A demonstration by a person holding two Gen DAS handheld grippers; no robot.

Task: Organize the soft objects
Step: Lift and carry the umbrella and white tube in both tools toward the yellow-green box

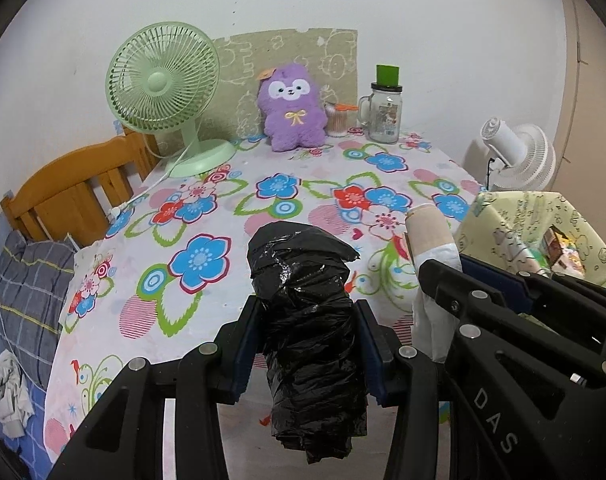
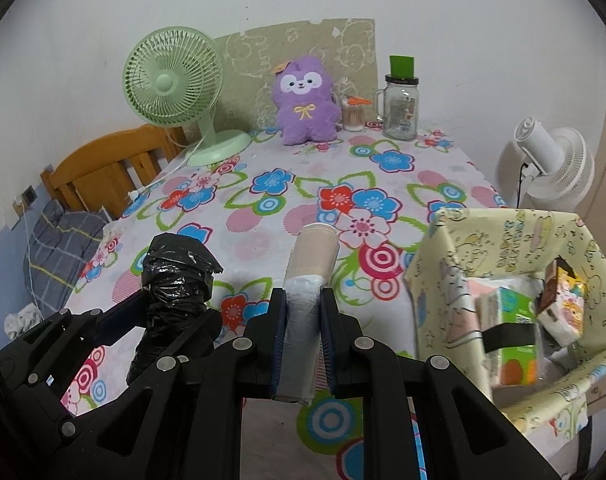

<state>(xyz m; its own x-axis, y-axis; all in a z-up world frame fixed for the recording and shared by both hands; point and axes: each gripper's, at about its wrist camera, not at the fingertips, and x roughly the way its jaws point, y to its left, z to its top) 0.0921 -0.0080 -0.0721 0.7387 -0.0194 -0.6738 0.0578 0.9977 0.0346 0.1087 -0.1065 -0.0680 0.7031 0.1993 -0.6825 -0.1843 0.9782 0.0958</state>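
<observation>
My left gripper [image 1: 309,344] is shut on a roll of black plastic bags [image 1: 303,300], held above the floral tablecloth [image 1: 207,208]. That black roll [image 2: 171,292] and the left gripper [image 2: 159,312] also show at the left of the right wrist view. My right gripper [image 2: 303,320] is shut on a white roll with a beige cardboard core [image 2: 313,256]; the same white roll [image 1: 427,240] appears in the left wrist view, with the right gripper [image 1: 455,276] beside it. A yellow patterned box [image 2: 455,248] with tissue packs [image 2: 511,320] inside stands at the right.
A purple plush toy [image 1: 293,108], a green desk fan [image 1: 163,80], a glass mug jar with a green lid [image 1: 385,112] and a cotton swab jar [image 1: 337,120] line the table's far edge. A white fan [image 1: 519,156] stands right, a wooden headboard [image 1: 75,184] and bedding left.
</observation>
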